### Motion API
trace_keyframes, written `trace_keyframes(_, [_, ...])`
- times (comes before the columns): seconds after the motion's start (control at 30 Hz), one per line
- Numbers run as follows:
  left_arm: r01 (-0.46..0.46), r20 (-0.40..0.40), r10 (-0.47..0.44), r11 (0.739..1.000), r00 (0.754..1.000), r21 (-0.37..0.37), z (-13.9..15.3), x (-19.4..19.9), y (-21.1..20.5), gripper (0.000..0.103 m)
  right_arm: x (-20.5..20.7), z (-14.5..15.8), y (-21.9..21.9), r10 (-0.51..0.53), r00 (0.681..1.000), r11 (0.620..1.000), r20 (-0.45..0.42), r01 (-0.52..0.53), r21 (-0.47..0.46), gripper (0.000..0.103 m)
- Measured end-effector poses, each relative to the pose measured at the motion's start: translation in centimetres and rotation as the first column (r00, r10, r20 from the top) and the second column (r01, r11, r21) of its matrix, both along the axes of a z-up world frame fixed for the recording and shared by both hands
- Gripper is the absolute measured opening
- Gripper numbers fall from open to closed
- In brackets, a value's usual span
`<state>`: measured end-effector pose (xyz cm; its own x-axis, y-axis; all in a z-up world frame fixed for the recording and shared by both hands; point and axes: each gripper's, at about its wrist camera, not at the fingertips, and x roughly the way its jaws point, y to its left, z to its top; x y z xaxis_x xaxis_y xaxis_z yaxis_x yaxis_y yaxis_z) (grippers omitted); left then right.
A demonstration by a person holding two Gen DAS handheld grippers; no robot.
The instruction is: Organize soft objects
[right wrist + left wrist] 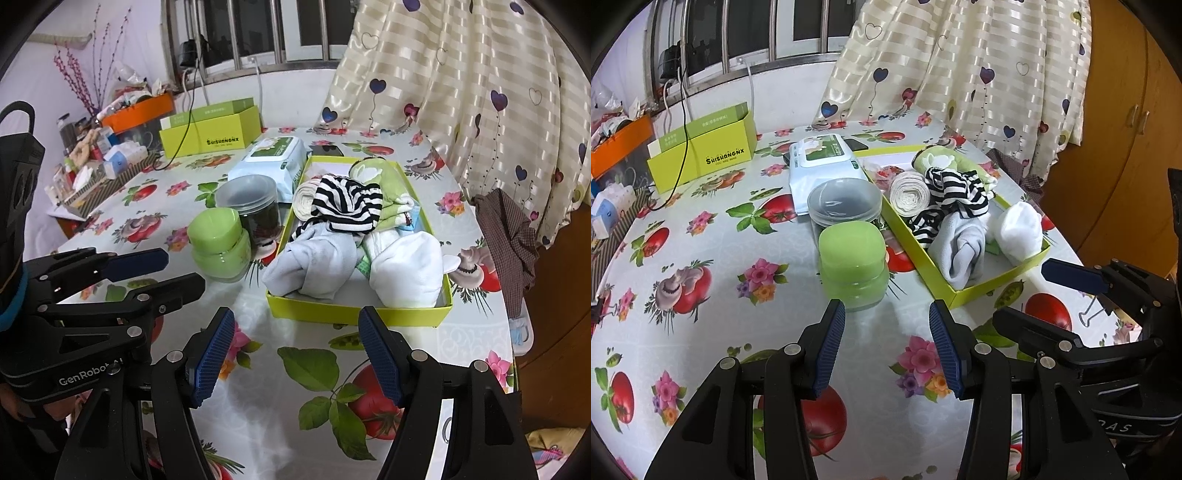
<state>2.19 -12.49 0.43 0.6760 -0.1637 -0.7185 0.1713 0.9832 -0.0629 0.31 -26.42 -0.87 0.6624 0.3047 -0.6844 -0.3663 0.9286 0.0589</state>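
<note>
A shallow lime-green tray (997, 282) (354, 314) on the flowered tablecloth holds soft things: a black-and-white striped cloth (955, 192) (347, 203), a pale grey sock bundle (964, 247) (314, 258), a white bundle (1019, 229) (410, 273), a cream roll (908, 194) and a green-and-white cloth (945, 160) (380, 177). My left gripper (888, 347) is open and empty, left of the tray's near corner. My right gripper (297, 354) is open and empty in front of the tray. Each gripper shows in the other's view.
A green lidded jar (853, 266) (219, 243) and a clear lidded jar (844, 201) (251, 206) stand left of the tray. Behind them lie a wet-wipes pack (823, 158) (273, 158) and a lime box (701, 147) (210, 133). A curtain (960, 66) hangs behind.
</note>
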Motion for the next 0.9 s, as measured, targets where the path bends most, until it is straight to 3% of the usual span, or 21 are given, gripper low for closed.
trace_keyframes(0.9, [-0.005,-0.017,0.005,1.0,1.0,-0.004,-0.4,0.21,0.05,0.049,0.1,-0.22,0.02,-0.001,1.0,1.0,-0.003,0.001,-0.003,0.07])
